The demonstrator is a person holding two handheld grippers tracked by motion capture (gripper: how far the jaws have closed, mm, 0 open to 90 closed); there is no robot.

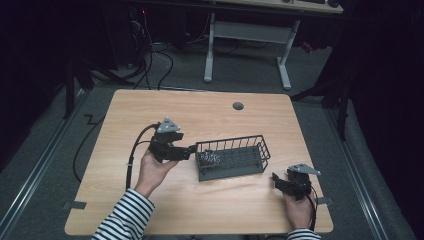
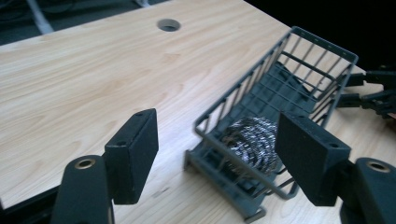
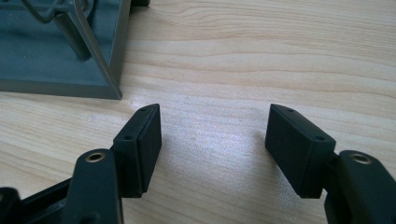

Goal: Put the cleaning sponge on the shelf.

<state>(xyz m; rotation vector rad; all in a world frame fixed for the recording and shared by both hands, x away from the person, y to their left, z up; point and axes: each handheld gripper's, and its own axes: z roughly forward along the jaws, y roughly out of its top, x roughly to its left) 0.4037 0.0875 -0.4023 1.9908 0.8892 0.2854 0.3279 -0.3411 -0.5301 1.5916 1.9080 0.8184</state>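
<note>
A dark wire basket [image 1: 234,158] [image 2: 299,74] stands on the wooden table, a little right of centre. Inside its left end lies a steel wool scourer [image 1: 208,159] [image 2: 252,140]. My left gripper [image 1: 192,150] [image 2: 217,149] is open at the basket's left end, with its jaws spread on either side of the near corner and nothing between them. My right gripper [image 1: 275,178] [image 3: 214,140] is open low over bare table, just off the basket's right front corner [image 3: 112,88]. In the left gripper view the right gripper shows beyond the basket at the far right [image 2: 373,93].
The table [image 1: 150,120] has a round cable hole [image 1: 238,106] [image 2: 168,24] near its far edge. A second desk's white legs [image 1: 210,50] and cables stand on the floor behind. Each gripper trails a black cable [image 1: 131,160].
</note>
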